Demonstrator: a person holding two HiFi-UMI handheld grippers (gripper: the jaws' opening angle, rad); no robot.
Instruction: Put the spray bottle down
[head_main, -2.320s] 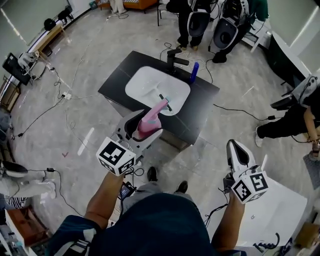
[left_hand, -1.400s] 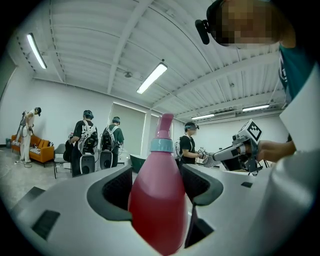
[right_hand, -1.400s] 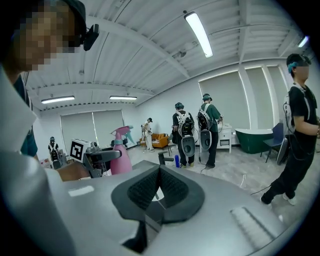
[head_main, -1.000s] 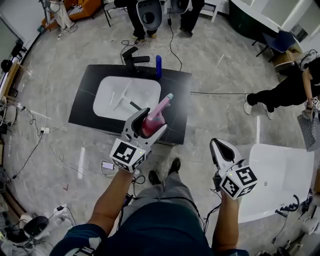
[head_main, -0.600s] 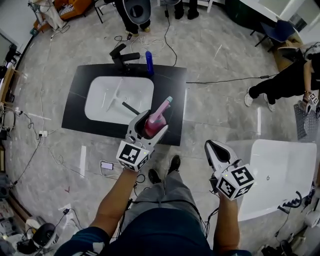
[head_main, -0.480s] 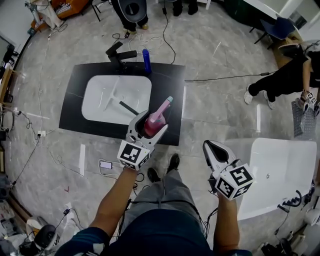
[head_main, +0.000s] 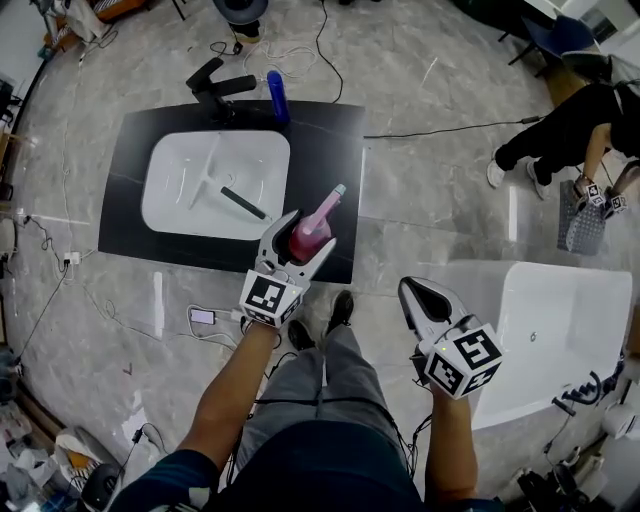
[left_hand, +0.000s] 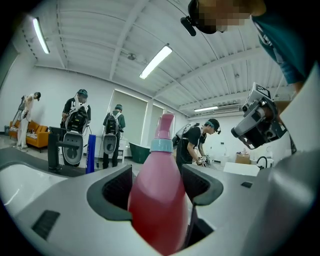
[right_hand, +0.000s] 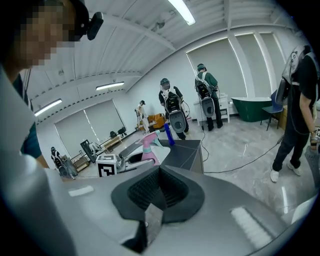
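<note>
Pink plastic spray bottle (head_main: 322, 212) with teal collar, clamped between jaws of left gripper (head_main: 306, 240), nozzle toward 1 o'clock. Over 5 o'clock corner of black rectangular countertop (head_main: 330, 140), at 4 o'clock of white sink basin (head_main: 180, 190). Right gripper (head_main: 413, 292) at 4 o'clock of left, jaws together, nothing between.

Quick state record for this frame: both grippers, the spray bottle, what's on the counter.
left gripper: shut on pink spray bottle
right gripper: shut, empty
bottle pose: tilted, nozzle pointing away from the person
bottle place: over the near right corner of the black counter; contact not visible
on counter: white sink, black faucet, blue bottle
</note>
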